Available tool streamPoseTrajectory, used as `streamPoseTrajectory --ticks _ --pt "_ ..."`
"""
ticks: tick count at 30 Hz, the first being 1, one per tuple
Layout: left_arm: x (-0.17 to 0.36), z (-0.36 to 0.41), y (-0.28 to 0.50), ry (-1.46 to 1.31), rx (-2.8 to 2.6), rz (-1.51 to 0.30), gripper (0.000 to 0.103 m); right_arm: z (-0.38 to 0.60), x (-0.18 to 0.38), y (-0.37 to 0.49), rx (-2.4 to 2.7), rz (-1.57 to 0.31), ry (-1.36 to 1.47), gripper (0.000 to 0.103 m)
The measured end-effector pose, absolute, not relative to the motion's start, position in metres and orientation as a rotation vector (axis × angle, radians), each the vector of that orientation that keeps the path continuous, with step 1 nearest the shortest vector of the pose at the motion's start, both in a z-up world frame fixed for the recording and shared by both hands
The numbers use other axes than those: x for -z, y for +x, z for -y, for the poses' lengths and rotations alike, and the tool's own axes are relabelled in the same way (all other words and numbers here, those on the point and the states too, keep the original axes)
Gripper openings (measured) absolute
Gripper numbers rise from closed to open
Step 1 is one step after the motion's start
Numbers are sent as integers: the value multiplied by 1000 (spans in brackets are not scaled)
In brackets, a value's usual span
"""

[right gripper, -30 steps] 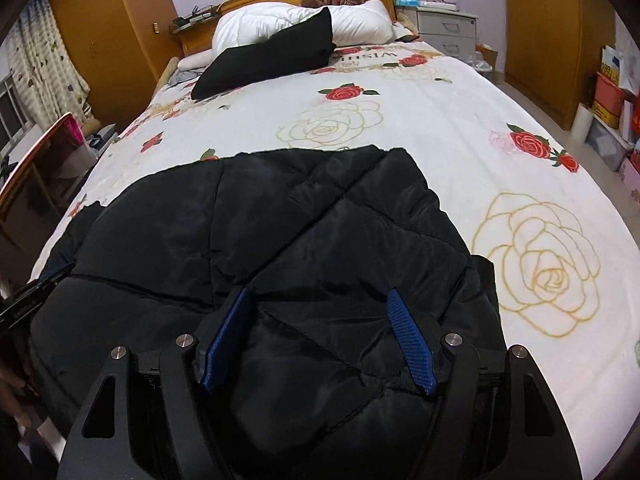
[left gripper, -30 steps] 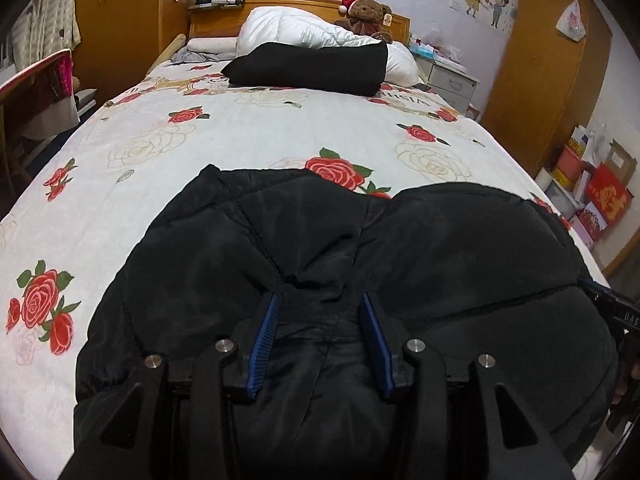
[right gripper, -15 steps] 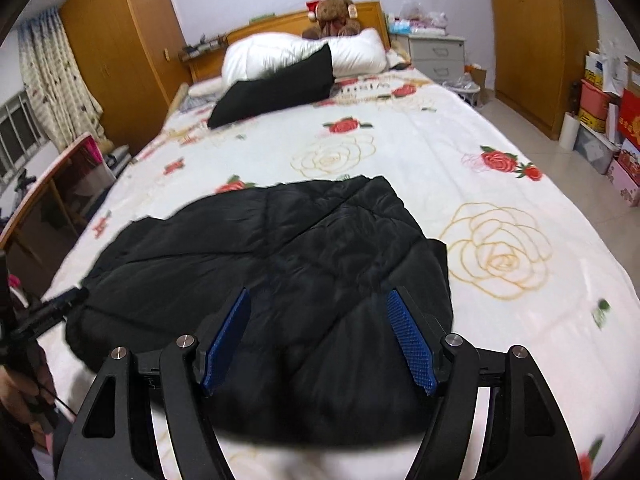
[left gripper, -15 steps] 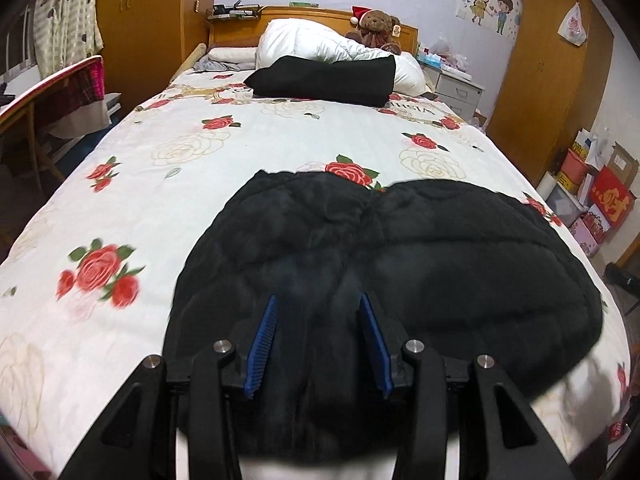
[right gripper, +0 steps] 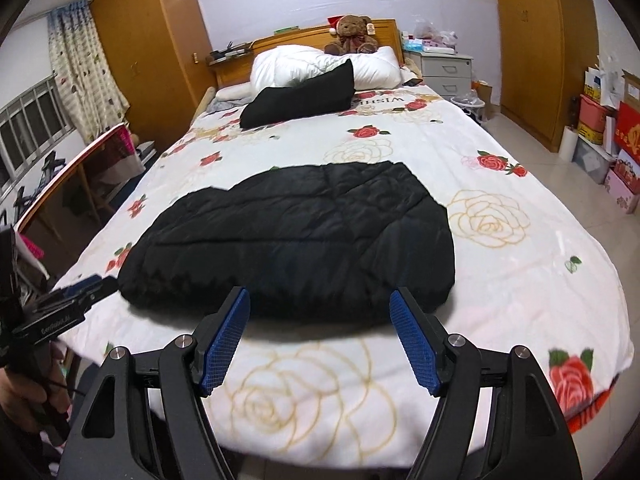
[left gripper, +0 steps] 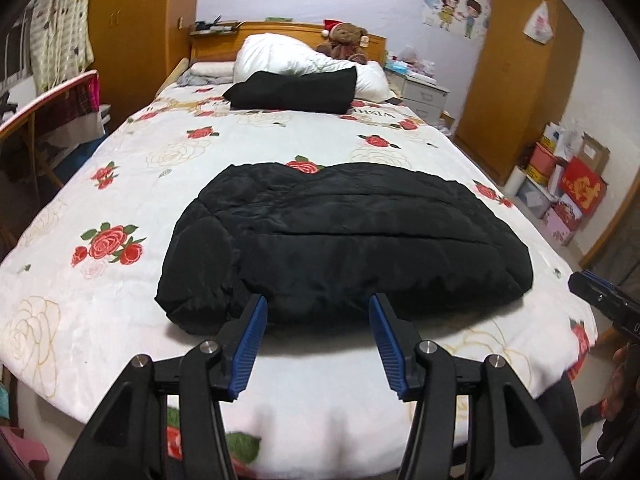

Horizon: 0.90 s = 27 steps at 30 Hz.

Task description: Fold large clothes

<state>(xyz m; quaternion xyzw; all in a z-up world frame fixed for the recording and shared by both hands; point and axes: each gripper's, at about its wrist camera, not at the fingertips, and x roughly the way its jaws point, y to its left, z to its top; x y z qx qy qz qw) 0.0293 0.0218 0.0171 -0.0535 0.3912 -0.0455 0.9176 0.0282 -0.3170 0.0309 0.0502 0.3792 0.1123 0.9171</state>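
Black quilted padded jacket (left gripper: 344, 236) lies folded into a compact slab near the foot end of the bed with white rose-print cover (left gripper: 120, 184), flat, nothing on it. Change since a second ago: both grippers were right over the jacket with fabric between the fingers, now both are pulled back past the foot edge and higher, whole jacket in view. Left gripper (left gripper: 316, 336) jaws have just been opening, nothing between them, pads clear of the cloth. Right gripper (right gripper: 320, 338) jaws wide apart, also empty. Reads as fold released and left to sit; this garment looks done or nearly done, judged from its tidy outline. Jacket sits ahead of and below both sets of jaws, apart from them, bare bedcover between its near hem and the fingertips. Further out: a second folded black garment (left gripper: 292, 92) by the white pillows (left gripper: 288, 60) at the headboard, brown teddy bear (left gripper: 346, 40) behind.
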Motion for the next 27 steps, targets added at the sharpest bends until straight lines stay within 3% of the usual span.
streamPoseTrajectory --ticks 27 --pt "1 -11 13 -110 63 -893 57 283 -9 12 -279 -870 32 75"
